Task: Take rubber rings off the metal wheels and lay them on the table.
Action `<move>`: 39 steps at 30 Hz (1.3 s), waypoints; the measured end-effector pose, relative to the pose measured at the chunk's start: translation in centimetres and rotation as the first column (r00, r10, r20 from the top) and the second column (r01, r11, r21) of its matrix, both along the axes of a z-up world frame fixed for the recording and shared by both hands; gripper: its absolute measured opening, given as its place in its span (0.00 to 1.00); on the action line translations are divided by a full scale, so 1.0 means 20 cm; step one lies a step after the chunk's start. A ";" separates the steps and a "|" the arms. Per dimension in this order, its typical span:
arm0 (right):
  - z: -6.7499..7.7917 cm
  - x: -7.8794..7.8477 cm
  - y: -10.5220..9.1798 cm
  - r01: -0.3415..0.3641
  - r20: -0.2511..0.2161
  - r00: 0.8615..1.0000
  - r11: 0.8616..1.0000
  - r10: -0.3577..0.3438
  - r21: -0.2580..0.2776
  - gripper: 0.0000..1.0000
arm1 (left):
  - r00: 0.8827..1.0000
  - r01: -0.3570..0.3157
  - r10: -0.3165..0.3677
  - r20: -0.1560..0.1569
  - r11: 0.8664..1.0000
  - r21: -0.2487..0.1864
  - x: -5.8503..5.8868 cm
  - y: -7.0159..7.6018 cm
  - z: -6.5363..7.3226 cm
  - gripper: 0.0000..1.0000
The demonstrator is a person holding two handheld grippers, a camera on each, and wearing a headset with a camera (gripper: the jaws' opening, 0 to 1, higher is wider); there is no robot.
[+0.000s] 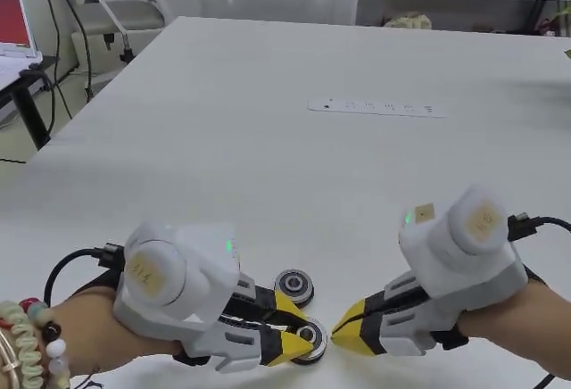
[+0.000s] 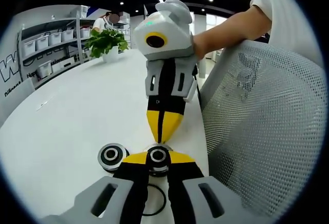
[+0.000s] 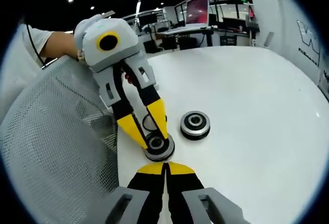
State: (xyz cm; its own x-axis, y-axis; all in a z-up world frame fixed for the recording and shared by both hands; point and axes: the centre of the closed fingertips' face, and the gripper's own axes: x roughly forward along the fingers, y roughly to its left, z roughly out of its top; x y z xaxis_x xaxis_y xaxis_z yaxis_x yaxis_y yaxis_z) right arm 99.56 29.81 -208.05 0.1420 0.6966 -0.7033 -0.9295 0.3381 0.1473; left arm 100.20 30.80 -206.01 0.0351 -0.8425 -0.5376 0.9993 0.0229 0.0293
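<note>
2 wheels lie flat near the table edge: the left gripper has its fingers closed on the near wheel, and the far wheel sits free just beside it. The right gripper has its fingers pressed together on nothing, tips right at the near wheel; I cannot tell whether they touch. 1 thin black ring lies on the table under the left gripper.

Shiny metal wheels, smooth matt white table, grey woven mesh chair back, white plastic power strip
</note>
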 end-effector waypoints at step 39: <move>-0.01 0.01 0.03 -0.049 0.069 0.996 0.998 0.052 -0.034 0.00 | 1.000 -0.001 0.001 -0.005 1.000 -0.007 0.00 0.00 -0.01 0.08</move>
State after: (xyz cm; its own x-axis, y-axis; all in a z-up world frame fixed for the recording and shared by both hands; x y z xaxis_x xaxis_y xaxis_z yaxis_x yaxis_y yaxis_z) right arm 99.75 30.37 -208.22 0.1565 0.6812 -0.7152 -0.9532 0.2939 0.0713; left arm 100.20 30.80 -206.14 0.0332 -0.8463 -0.5317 0.9994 0.0242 0.0239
